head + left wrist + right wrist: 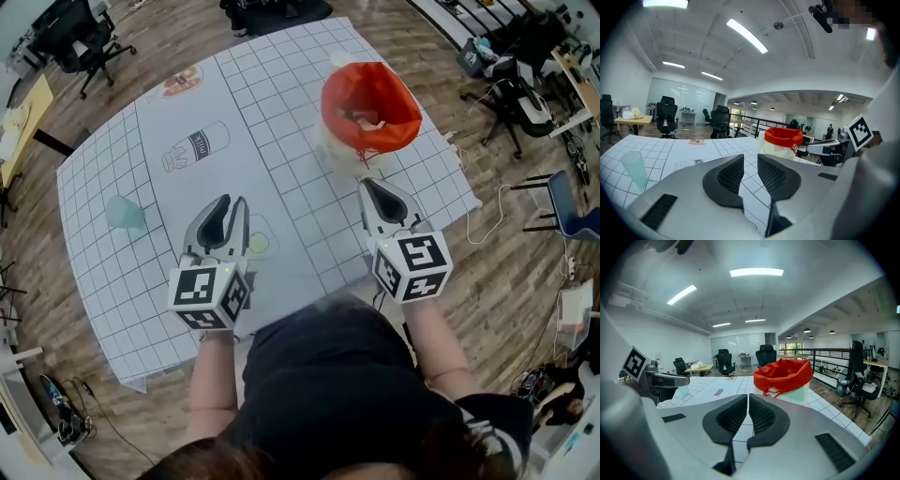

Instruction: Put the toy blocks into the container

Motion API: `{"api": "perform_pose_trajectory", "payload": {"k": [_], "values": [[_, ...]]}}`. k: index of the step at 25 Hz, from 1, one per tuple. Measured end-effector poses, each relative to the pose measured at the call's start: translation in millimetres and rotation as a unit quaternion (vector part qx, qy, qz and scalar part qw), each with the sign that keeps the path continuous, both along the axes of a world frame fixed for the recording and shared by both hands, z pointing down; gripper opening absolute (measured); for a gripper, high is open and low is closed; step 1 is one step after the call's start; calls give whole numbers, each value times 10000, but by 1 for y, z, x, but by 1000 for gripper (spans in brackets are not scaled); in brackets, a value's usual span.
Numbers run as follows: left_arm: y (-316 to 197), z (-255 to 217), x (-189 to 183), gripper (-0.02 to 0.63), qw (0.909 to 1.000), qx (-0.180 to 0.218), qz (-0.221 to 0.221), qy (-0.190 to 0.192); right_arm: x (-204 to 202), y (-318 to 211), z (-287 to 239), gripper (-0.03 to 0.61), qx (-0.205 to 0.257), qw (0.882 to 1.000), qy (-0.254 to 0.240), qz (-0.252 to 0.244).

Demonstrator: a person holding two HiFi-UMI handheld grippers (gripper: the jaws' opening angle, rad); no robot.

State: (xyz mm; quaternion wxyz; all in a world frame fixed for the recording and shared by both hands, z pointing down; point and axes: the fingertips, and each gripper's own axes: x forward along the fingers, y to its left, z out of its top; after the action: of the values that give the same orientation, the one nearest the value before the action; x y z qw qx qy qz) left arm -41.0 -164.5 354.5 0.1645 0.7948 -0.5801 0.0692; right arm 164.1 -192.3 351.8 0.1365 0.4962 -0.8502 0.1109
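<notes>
Our left gripper [234,204] is a little open and holds nothing. Our right gripper [369,186] is squeezed almost shut, empty too. It might bump the red-lined container [395,120] and tip it.

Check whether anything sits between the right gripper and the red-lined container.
Nothing visible does. Only bare grid-printed white table cover lies between the right gripper and the pale container with the red bag liner. The jaws hold nothing.
</notes>
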Motion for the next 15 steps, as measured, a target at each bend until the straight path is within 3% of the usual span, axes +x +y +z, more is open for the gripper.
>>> {"api": "perform_pose_trajectory", "payload": {"k": [15], "values": [[19, 12, -17, 87, 9996, -151, -237, -42, -18, 19, 17, 15, -330, 9990, -39, -293]]}}
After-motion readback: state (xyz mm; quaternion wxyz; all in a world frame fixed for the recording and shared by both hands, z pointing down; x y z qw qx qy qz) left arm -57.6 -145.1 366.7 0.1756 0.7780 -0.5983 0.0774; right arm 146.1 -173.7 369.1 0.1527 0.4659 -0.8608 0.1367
